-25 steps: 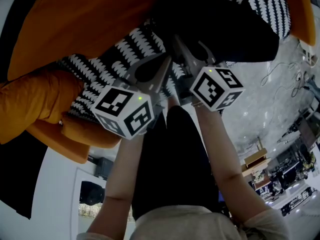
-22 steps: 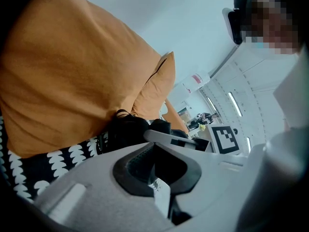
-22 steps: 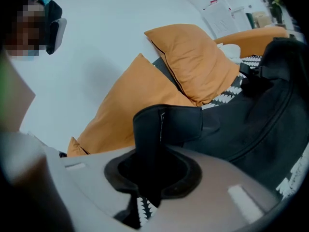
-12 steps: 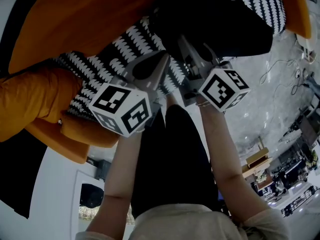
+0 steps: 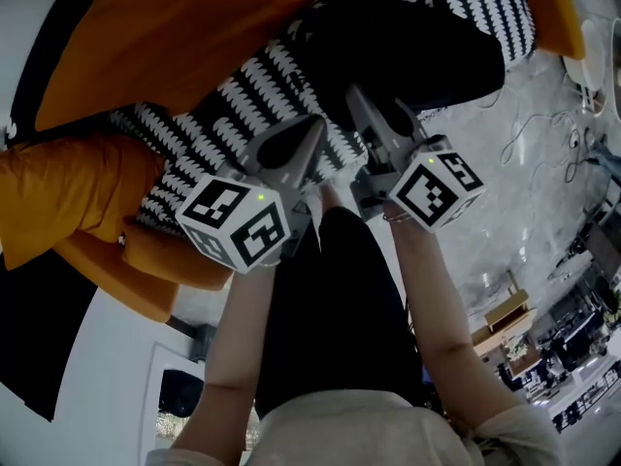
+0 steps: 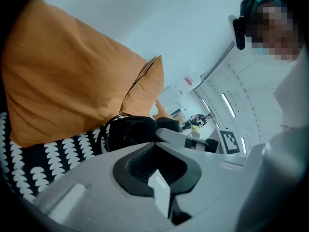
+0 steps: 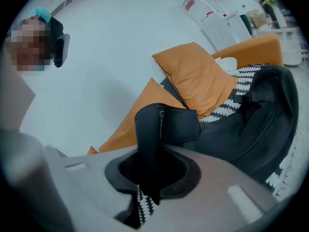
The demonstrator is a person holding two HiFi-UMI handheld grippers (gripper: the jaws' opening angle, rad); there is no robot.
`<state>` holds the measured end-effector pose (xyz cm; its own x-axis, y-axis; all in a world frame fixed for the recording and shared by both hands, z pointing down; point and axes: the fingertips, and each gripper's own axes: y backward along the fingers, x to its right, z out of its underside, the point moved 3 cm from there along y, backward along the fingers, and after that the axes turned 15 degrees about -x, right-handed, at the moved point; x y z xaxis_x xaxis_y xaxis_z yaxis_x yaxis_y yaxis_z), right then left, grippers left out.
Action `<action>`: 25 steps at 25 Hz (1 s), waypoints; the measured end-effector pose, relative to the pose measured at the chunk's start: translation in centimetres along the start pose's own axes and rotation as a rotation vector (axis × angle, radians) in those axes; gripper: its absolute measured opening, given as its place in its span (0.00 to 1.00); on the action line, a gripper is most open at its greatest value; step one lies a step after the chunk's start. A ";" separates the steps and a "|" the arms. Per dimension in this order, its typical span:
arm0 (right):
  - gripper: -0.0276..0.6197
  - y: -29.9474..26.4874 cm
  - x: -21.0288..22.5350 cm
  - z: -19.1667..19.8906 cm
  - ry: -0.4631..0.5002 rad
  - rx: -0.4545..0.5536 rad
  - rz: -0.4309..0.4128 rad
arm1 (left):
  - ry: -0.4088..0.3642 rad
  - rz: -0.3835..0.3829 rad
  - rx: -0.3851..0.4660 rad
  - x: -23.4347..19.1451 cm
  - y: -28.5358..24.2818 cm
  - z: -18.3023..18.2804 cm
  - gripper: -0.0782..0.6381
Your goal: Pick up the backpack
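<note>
The black backpack [image 5: 408, 47] lies on the sofa's black-and-white patterned cover [image 5: 262, 85]. Its body fills the right of the right gripper view [image 7: 260, 115] and shows ahead in the left gripper view [image 6: 130, 132]. My right gripper [image 5: 376, 107] [image 7: 154, 154] is shut on the backpack's black strap [image 7: 161, 124], which stands up out of the jaws. Those jaws have just been closing on the strap. My left gripper [image 5: 312, 129] [image 6: 161, 146] is beside it over the patterned cover, jaws shut with nothing visible between them.
Orange sofa cushions [image 5: 165, 37] [image 7: 198, 76] back the cover, and an orange armrest [image 5: 68, 202] is at the left. Grey marble floor [image 5: 514, 183] with cables lies to the right. My own arms and dark trousers [image 5: 330, 309] fill the lower middle.
Both grippers have risen. The right one has shifted right and nearer in the head view with the strap in its jaws. The backpack sits higher in that view.
</note>
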<state>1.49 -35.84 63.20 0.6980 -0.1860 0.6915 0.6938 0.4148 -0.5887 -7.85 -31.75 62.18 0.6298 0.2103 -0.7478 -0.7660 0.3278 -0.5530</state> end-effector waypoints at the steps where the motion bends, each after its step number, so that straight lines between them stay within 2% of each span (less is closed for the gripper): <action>1: 0.14 0.5 -0.4 0.1 -0.003 0.003 -0.009 | -0.003 0.003 0.002 0.5 0.2 0.0 0.12; 6: 0.13 3.1 -2.9 0.5 -0.003 0.023 -0.039 | -0.058 0.009 -0.004 3.3 1.4 -0.4 0.12; 15: 0.13 8.5 -5.4 -1.4 0.008 0.074 -0.087 | -0.125 0.001 0.004 8.9 3.7 -1.2 0.12; 25: 0.13 13.5 -8.1 -2.2 -0.003 0.156 -0.116 | -0.158 0.016 0.028 14.1 6.9 -0.3 0.12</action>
<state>5.61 -30.68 48.67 0.6142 -0.2385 0.7523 0.7338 0.5234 -0.4332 -4.28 -26.82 47.75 0.6315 0.3574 -0.6881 -0.7737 0.3483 -0.5292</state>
